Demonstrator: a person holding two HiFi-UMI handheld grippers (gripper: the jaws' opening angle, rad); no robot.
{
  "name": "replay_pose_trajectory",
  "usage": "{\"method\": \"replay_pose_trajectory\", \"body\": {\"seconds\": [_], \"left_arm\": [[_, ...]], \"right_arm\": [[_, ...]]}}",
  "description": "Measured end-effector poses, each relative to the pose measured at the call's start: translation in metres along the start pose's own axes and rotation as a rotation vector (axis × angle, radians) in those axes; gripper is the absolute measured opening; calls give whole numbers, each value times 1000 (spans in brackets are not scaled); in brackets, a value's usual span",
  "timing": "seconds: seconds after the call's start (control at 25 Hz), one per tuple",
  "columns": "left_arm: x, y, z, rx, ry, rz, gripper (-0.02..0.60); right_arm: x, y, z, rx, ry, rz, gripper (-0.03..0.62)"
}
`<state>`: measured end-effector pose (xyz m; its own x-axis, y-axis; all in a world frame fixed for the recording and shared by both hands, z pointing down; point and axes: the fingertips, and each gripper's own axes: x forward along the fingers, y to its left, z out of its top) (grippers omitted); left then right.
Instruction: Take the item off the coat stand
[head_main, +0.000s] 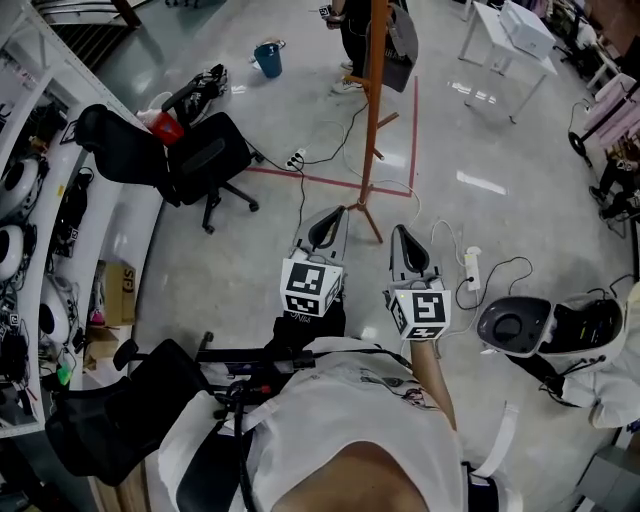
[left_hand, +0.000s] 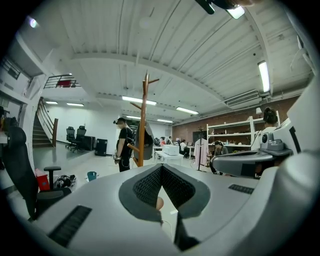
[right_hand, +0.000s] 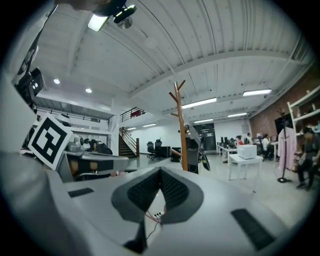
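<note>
L jaws: left gripper (left_hand: 161, 169) is holding its pads pressed together at the tips, nothing sitting between them
R jaws: right gripper (right_hand: 160, 171) is likewise keeping both pads closed tip to tip, gripping nothing
Gripper pos.: both are pointing approx. level toward the coat stand (head_main: 374, 110), side by side, well apart from it, touching nothing
Task item: a dark grey bag (head_main: 402, 40) is hanging high on the coat stand, on the pole's right side in the head view, resting against the pole
Item vs. grippers: the bag is sitting ahead of both jaw pairs, slightly right of centre in both gripper views, not contacted
Coat stand: orange wooden pole w/ branch pegs, standing upright on the floor (head_main: 500, 200), base legs spreading just ahead of the grippers in the head view
Bystander: a person (left_hand: 121, 145) in dark clothing is standing just beside the stand, on the side opposite the bag
Surroundings, L: a black office chair (head_main: 200, 155) is standing left of the stand; a blue bucket (head_main: 268, 58) is sitting farther back
Surroundings, R: a white table (head_main: 505, 35) is standing at the far right; a power strip (head_main: 472, 268) is lying on the floor near the right gripper
</note>
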<state>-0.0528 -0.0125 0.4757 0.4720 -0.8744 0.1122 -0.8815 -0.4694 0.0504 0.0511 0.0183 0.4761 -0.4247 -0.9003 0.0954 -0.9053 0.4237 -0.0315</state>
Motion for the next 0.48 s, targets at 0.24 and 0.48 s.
{"method": "replay_pose_trajectory", "body": {"seconds": [0.24,0.48], "left_arm": [[62,48,18,1,-7,-10,5],[110,80,27,5,16,-26,5]], "right_arm": [[75,-27,16,-2,6,-29,5],[131,-51,25,23,16,-62,5]]}}
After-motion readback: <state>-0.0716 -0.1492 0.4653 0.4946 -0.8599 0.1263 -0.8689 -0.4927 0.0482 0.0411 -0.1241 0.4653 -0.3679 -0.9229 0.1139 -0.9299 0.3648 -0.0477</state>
